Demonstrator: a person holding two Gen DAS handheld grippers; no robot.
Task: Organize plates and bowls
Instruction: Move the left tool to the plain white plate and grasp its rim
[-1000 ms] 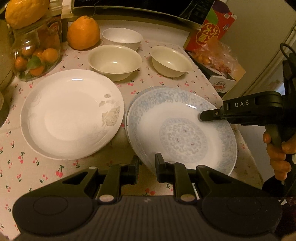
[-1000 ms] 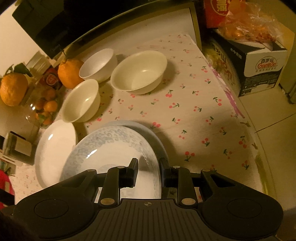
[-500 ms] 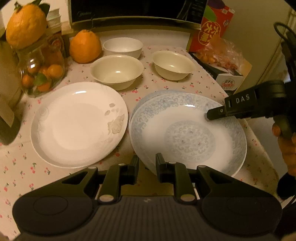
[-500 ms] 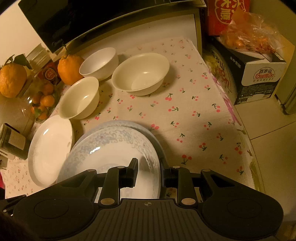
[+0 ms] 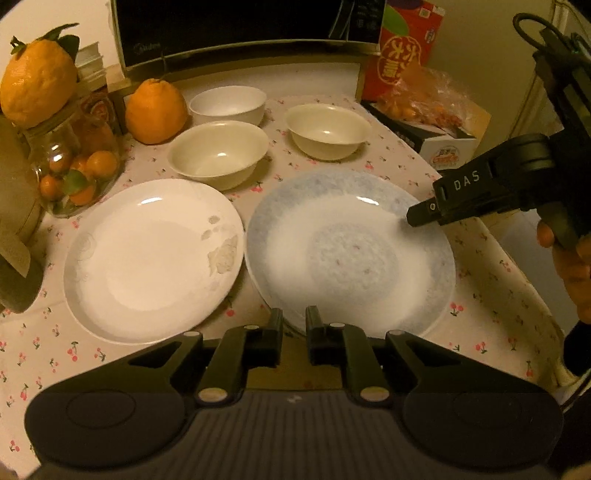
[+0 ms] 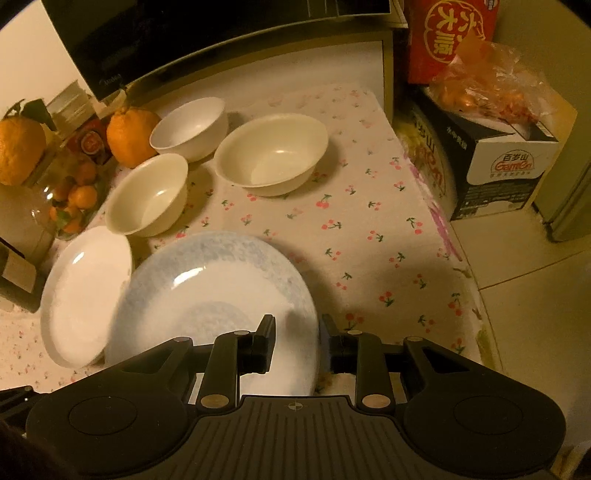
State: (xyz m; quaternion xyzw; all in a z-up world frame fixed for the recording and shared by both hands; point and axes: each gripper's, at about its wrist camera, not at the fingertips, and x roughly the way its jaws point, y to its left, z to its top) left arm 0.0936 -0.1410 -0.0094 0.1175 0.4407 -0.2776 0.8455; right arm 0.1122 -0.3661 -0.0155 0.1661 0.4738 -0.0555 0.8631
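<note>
A blue-patterned plate [image 5: 351, 254] lies on the cherry-print cloth, blurred by motion; earlier frames show a second blue plate under it. My right gripper [image 6: 298, 326] has its jaws around the plate's right rim [image 6: 221, 291] and shows from the side in the left wrist view [image 5: 421, 216]. My left gripper [image 5: 294, 321] is nearly shut at the plate's near rim; no grip shows. A plain white plate [image 5: 151, 258] lies to the left. Three bowls stand behind: a white one [image 5: 227, 105] and two cream ones [image 5: 218, 153] [image 5: 327, 129].
A glass jar of small oranges [image 5: 70, 162] with a large citrus on top stands at the left. Another citrus [image 5: 155, 110] sits by a microwave [image 5: 240, 33]. A red box [image 5: 402, 51] and a carton with a bag [image 6: 498, 147] stand beyond the table's right edge.
The top blue plate has slid over the lower one, which no longer shows. The right gripper's jaws have spread a little around the rim. The left gripper has pulled back and up.
</note>
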